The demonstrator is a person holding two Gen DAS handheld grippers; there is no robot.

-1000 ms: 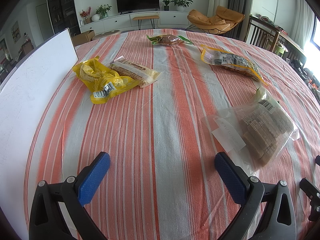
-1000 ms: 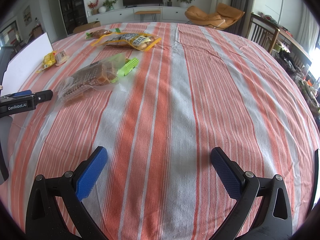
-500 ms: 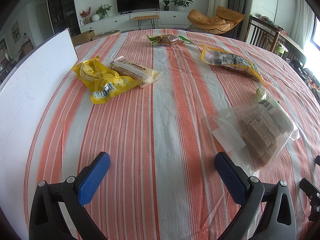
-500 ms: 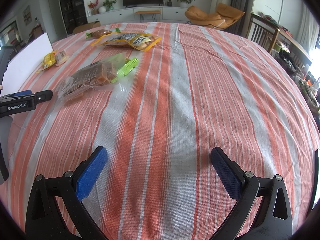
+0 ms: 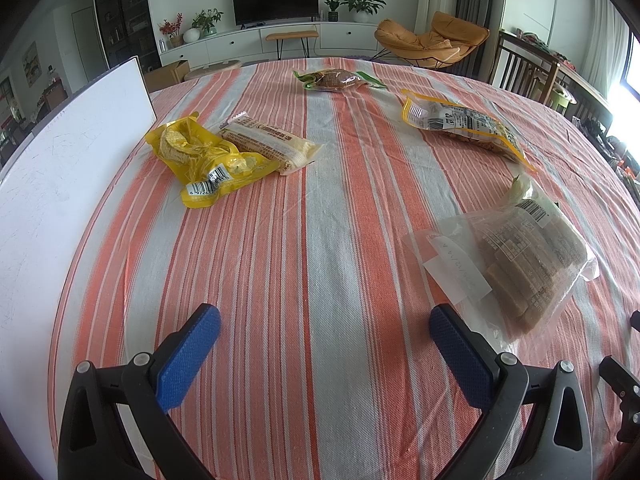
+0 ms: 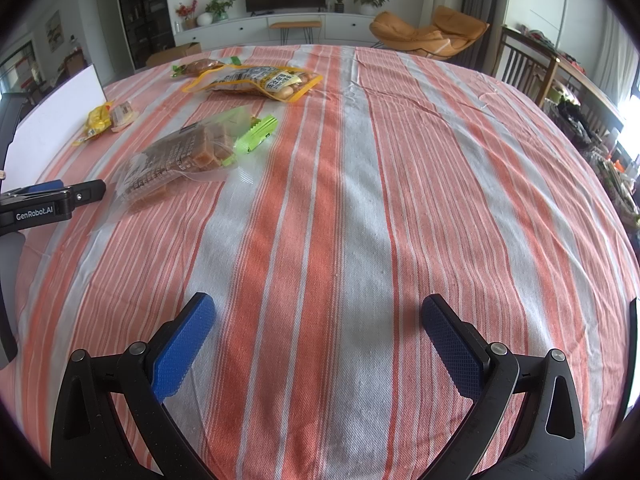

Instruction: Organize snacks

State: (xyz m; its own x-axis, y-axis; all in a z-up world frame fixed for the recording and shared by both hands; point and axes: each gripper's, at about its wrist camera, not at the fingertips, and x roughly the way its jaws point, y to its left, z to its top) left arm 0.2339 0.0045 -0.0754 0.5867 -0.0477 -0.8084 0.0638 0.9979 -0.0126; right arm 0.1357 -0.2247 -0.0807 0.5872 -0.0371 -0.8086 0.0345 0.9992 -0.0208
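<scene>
Several snack packs lie scattered on an orange-and-white striped tablecloth (image 5: 320,240). A crumpled yellow pack (image 5: 204,160) and a beige wafer bar (image 5: 272,142) lie together at the far left. A green-edged pack (image 5: 336,79) rests at the far side, and a yellow-rimmed pouch (image 5: 464,126) sits to its right. A clear bag of brown blocks (image 5: 520,264) lies just right of my left gripper (image 5: 324,316), which is open and empty. My right gripper (image 6: 318,306) is open over bare cloth, with the clear bag (image 6: 176,160) far to its left.
A white board (image 5: 60,184) stands along the table's left edge. Dark wooden chairs (image 5: 524,72) stand past the right side. A TV unit and an orange lounge chair (image 5: 432,38) are in the room behind. The left gripper's body (image 6: 44,206) shows at the right wrist view's left edge.
</scene>
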